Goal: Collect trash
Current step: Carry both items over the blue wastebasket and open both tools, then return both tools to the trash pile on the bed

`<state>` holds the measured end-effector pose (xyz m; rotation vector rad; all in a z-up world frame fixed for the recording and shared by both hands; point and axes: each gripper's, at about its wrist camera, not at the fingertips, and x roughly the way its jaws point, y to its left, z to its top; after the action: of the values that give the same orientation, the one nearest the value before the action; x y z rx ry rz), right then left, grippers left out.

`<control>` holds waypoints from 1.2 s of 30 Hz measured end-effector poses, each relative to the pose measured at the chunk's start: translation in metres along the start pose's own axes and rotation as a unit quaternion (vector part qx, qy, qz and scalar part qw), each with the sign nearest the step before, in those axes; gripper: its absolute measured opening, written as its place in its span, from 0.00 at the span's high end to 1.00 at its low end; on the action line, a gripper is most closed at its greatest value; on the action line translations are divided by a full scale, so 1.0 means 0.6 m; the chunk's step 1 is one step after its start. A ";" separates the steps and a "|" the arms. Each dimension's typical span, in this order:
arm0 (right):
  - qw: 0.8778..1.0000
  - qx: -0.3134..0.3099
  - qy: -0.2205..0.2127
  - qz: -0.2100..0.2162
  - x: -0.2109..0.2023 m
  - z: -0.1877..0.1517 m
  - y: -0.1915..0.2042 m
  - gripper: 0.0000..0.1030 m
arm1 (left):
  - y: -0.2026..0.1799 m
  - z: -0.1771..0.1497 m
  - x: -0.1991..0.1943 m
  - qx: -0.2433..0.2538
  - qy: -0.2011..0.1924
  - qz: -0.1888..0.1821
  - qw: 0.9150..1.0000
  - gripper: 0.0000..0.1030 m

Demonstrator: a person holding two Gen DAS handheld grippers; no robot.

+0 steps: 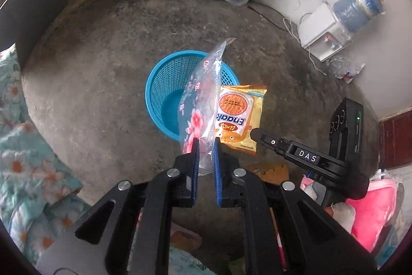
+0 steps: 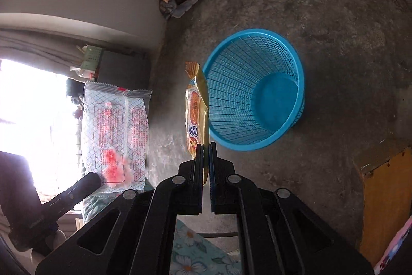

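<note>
Wrappers held above the floor, one in each tool, with the blue basket just ahead.
Left tool is nearly closed on a clear flowered plastic wrapper standing up from its tips; right tool is pinched tight on a yellow noodle packet, edge-on. Blue basket stands upright on the concrete floor beyond both.

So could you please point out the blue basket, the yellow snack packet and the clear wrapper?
blue basket (image 2: pixel 233 41): right wrist view, far rim.
yellow snack packet (image 1: pixel 235 108): left wrist view, printed front.
clear wrapper (image 2: pixel 116 120): right wrist view, printed back.
</note>
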<state>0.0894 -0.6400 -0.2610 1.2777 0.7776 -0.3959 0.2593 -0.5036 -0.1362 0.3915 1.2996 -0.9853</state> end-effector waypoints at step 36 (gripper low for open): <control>0.925 -0.374 -0.032 0.065 -0.131 -0.226 0.307 0.31 | 0.114 -0.473 -0.508 -0.107 -0.330 0.079 0.935 0.31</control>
<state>0.1170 -0.4729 -0.0884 0.5862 0.6854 -0.0121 0.1512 -0.1395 0.0482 -0.0168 0.7349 -0.7350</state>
